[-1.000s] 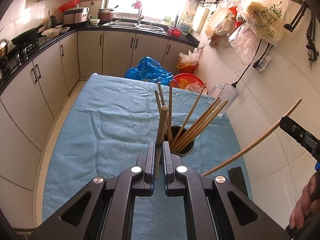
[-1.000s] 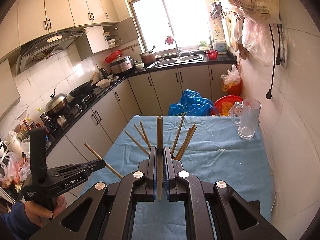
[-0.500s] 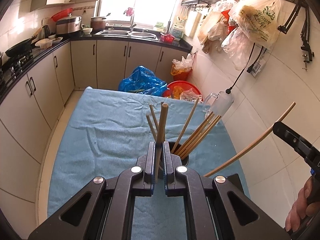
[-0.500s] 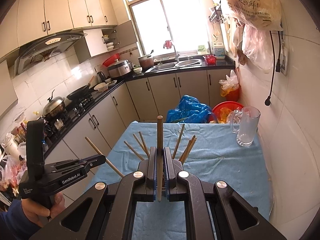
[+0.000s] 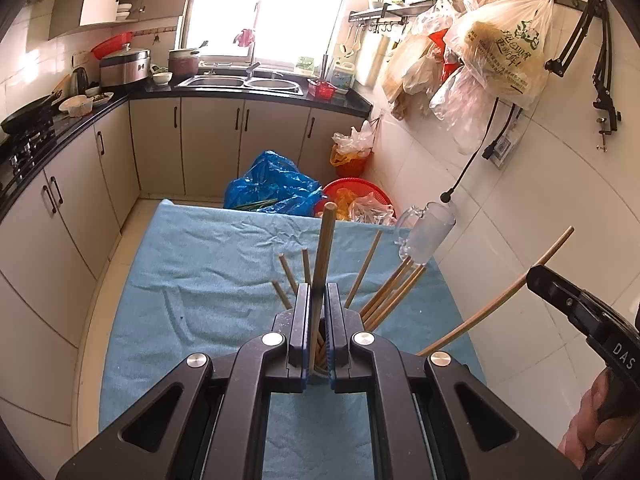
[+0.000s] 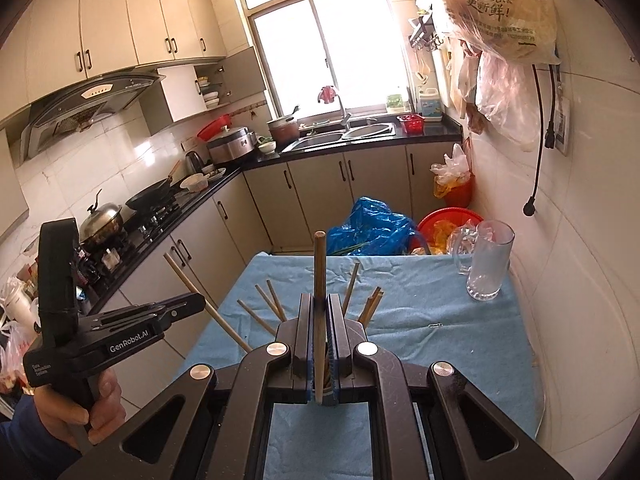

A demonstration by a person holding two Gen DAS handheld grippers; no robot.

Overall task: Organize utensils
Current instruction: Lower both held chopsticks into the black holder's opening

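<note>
My left gripper [image 5: 318,294] is shut on one upright wooden chopstick [image 5: 323,252], held above the blue-cloth table [image 5: 216,264]. Several more chopsticks [image 5: 390,292] fan out of a holder that is almost wholly hidden behind the jaws. At the right edge my right gripper [image 5: 538,276], held by a hand, is shut on another chopstick [image 5: 496,302] that slants up to the right. In the right wrist view the right gripper [image 6: 320,300] clamps its chopstick [image 6: 320,268] upright over the same fanned chopsticks [image 6: 370,304]. The left gripper [image 6: 198,304] is at the left with its chopstick [image 6: 188,280].
A glass mug [image 5: 426,236] stands at the table's far right corner by the tiled wall [image 6: 488,260]. Beyond the table lie a blue plastic bag [image 5: 272,184] and a red basin [image 5: 356,192]. Cabinets run along the left, and bags hang on the right wall.
My left gripper has risen with its chopstick, so the holder now sits lower and is hidden behind the jaws. The right gripper has hardly moved.
</note>
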